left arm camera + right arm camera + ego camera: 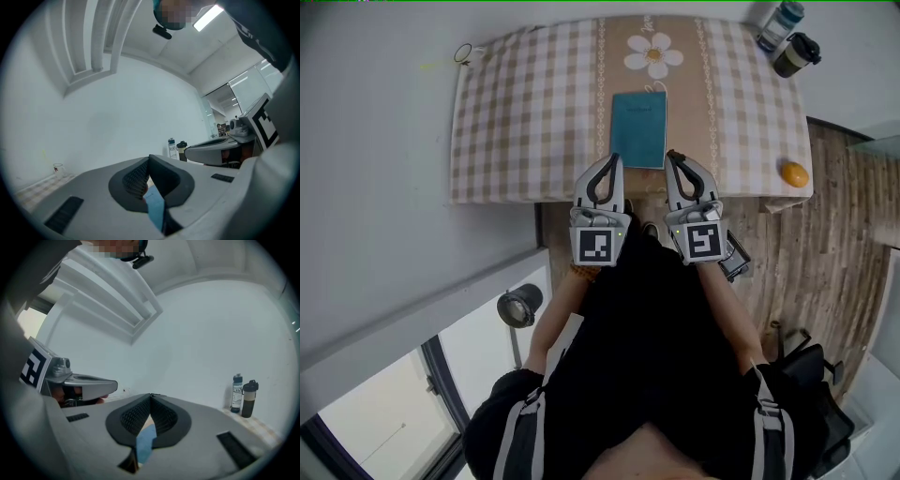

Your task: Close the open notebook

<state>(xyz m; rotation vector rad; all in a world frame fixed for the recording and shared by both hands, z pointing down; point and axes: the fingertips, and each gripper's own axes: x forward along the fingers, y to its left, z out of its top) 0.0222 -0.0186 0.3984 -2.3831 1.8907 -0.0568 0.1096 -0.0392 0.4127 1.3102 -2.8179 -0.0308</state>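
The teal notebook [638,129] lies flat, apparently already closed, near the front edge of the checked tablecloth [516,112]; it looks light and thin with a bendy cover, best pinched at a free edge; the left gripper [609,167] and right gripper [678,165] hover beside it, jaws pressed together, empty.

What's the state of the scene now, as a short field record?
notebook: closed, teal cover up, flat on the cloth
left gripper: shut, empty, by the notebook's near-left corner
right gripper: shut, empty, by its near-right corner
bottles: two, far-right corner
orange: right edge, near side
task: looks done
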